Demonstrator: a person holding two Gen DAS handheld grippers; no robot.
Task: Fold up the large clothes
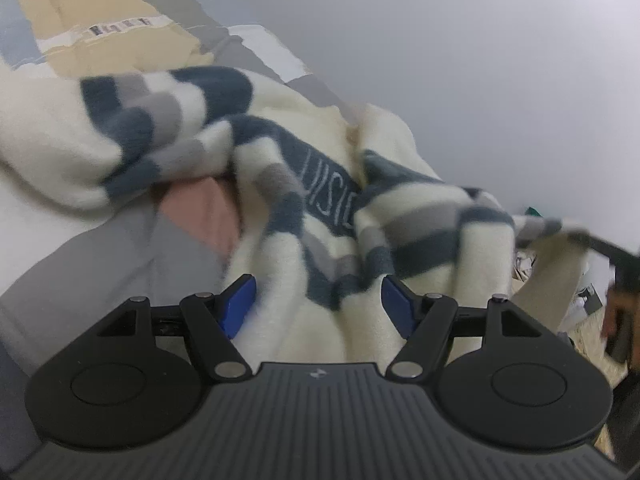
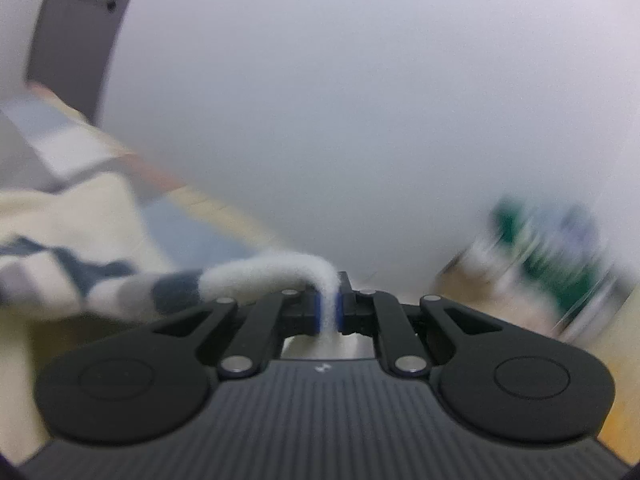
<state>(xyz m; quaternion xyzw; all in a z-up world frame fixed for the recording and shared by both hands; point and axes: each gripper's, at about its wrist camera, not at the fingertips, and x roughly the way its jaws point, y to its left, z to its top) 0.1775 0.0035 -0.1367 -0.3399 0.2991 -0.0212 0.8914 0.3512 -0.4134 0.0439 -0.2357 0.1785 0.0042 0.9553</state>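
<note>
A cream fleece garment (image 1: 304, 184) with dark blue and grey stripes lies crumpled on the bed. In the left wrist view my left gripper (image 1: 318, 304) stands open low over it. Its blue pads (image 1: 240, 304) are wide apart, with a fold of the fleece lying between them. In the right wrist view my right gripper (image 2: 329, 310) is shut on a cream end of the garment (image 2: 264, 270). That striped end trails off to the left in the air. The right gripper also shows as a dark blur (image 1: 600, 246) at the right edge of the left wrist view, holding that end up.
The bed has a patchwork cover (image 1: 100, 248) in grey, pink, beige and white. A pale wall (image 2: 340, 100) rises close behind it. Blurred green and white things (image 2: 552, 256) stand on a wooden floor (image 2: 480, 296) to the right. A dark door frame (image 2: 72, 40) stands far left.
</note>
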